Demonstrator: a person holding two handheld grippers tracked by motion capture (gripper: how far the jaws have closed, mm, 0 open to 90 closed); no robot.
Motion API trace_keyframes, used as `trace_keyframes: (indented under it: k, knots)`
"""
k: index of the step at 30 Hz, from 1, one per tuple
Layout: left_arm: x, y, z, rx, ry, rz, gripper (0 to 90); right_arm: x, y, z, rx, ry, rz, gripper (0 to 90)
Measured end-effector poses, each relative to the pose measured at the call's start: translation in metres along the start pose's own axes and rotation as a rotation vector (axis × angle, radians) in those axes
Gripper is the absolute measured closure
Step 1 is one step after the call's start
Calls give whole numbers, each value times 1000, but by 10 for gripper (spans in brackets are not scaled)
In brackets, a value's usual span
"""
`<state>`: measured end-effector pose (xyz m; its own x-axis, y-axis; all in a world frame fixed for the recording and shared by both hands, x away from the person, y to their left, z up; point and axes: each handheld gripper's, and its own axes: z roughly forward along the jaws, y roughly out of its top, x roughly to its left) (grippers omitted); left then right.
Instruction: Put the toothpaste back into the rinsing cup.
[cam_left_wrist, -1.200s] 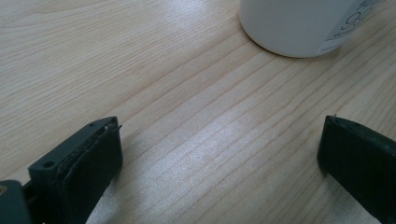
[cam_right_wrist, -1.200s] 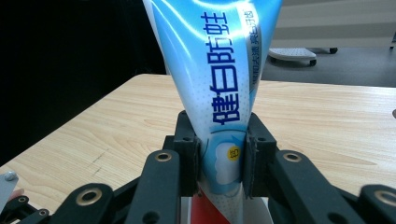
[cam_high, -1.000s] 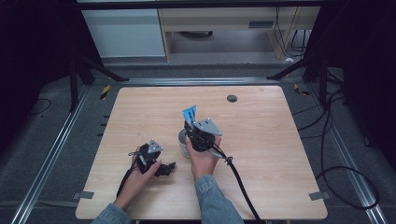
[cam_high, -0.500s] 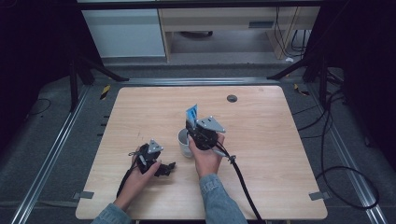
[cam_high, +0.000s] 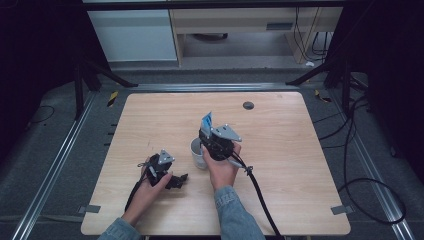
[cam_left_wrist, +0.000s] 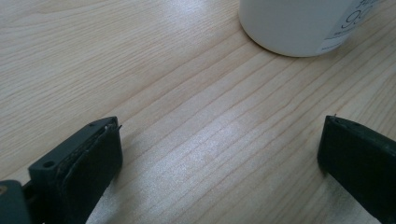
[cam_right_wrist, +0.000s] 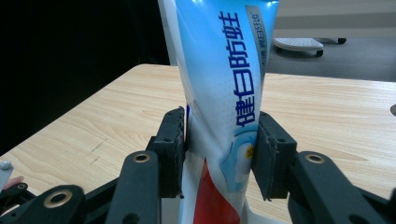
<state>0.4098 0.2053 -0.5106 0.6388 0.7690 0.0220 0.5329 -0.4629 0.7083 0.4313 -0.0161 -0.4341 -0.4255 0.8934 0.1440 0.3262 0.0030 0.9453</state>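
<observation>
Right gripper (cam_right_wrist: 219, 154): our jaws, just been opening, flank the toothpaste tube (cam_right_wrist: 224, 84) above the cup (cam_high: 198, 152).
Left gripper (cam_left_wrist: 219, 154): we hold it released, empty.

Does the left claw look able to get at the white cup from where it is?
Probably yes. The left claw stands open, with bare table between it and the white cup. The toothpaste tube and right claw sit above.

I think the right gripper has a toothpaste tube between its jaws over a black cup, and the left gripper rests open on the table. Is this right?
Not quite: the cup is white, not black, as the high view shows. The rest holds: the toothpaste tube stands between the jaws of the right gripper, which have just been opening, and the left gripper rests open on the table.
</observation>
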Motion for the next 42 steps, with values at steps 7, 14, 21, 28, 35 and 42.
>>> trace_keyframes:
  k: [7,14,21,28,35,42]
  knots:
    - [0,0,0,0,0,0,0,-1,0,0,4,-5,-2,560]
    - [0,0,0,0,-1,0,0,1,1,0,8,-26,-24,531]
    - [0,0,0,0,-3,3,0,1,1,-1,14,-36,-34,507]
    - [-1,0,0,0,-4,3,0,0,1,0,25,-42,-37,524]
    - [-1,0,0,0,-4,4,0,1,1,-1,24,-40,-41,522]
    - [-1,0,1,0,-5,4,0,1,1,-1,22,-39,-40,515]
